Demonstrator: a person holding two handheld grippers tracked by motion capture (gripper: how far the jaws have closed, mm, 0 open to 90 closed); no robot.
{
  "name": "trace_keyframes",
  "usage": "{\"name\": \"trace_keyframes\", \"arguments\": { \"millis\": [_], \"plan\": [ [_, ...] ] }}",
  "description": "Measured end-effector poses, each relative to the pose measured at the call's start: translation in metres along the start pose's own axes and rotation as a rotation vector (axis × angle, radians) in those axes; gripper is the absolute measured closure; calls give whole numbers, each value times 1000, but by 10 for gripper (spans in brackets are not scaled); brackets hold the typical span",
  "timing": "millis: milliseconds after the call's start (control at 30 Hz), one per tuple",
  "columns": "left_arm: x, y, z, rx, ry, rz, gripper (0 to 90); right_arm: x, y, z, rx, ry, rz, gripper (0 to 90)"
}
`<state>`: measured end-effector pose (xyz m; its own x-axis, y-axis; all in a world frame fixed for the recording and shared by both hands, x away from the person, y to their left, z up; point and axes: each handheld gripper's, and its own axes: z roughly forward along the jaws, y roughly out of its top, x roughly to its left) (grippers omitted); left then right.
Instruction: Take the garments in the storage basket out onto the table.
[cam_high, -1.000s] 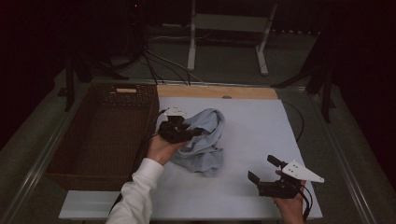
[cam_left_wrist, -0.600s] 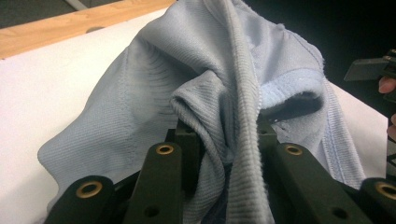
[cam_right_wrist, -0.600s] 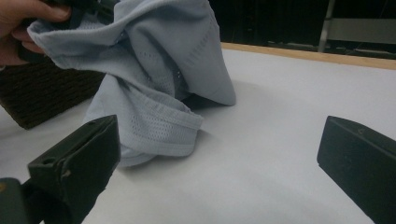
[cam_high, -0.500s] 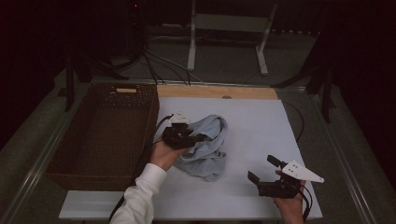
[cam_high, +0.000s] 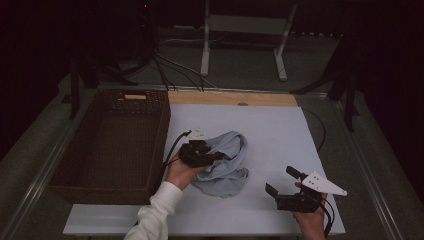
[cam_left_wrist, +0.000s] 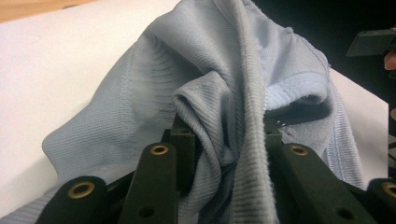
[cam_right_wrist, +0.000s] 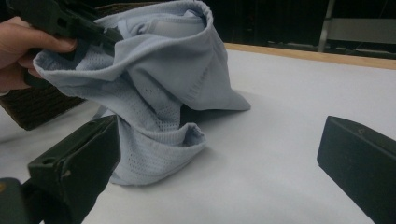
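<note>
Left gripper (cam_left_wrist: 224, 140) clamps a bunched fold of pale blue cloth (cam_left_wrist: 154, 84); white table (cam_left_wrist: 51, 60) beneath.

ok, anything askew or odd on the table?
Nothing damaged or spilled. The cloth is crumpled, one fold bunched between the left gripper fingers. The basket sits square; the right gripper is open, apart from the cloth.

Dim room, lit tabletop, blurred foreground edges.

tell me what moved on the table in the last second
The left tongs, shut on the crumpled light blue knit garment, moved back toward the person, dragging the cloth slightly along the white tabletop. The right tongs stayed open and apart from it, and the dark woven basket kept its place.
</note>
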<state>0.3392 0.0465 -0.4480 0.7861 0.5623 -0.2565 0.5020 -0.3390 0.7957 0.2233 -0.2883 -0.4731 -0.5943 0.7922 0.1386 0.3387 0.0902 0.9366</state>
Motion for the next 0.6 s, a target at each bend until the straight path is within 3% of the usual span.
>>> {"name": "trace_keyframes", "arguments": {
  "millis": [133, 267, 400, 467, 600],
  "plan": [
    [-2, -4, 3, -4, -14, -3, 659, 0, 0, 0, 1, 0, 1, 0],
    [-1, -7, 5, -8, -37, -15, 540, 0, 0, 0, 1, -1, 1, 0],
    [-1, -7, 9, 10, -38, -40, 369, 0, 0, 0, 2, -1, 1, 0],
    [-3, -7, 9, -4, -32, -34, 297, 0, 0, 0, 2, -1, 1, 0],
    [-5, -4, 7, -32, -20, -28, 71, 0, 0, 0, 1, -2, 3, 0]
  ]
}}
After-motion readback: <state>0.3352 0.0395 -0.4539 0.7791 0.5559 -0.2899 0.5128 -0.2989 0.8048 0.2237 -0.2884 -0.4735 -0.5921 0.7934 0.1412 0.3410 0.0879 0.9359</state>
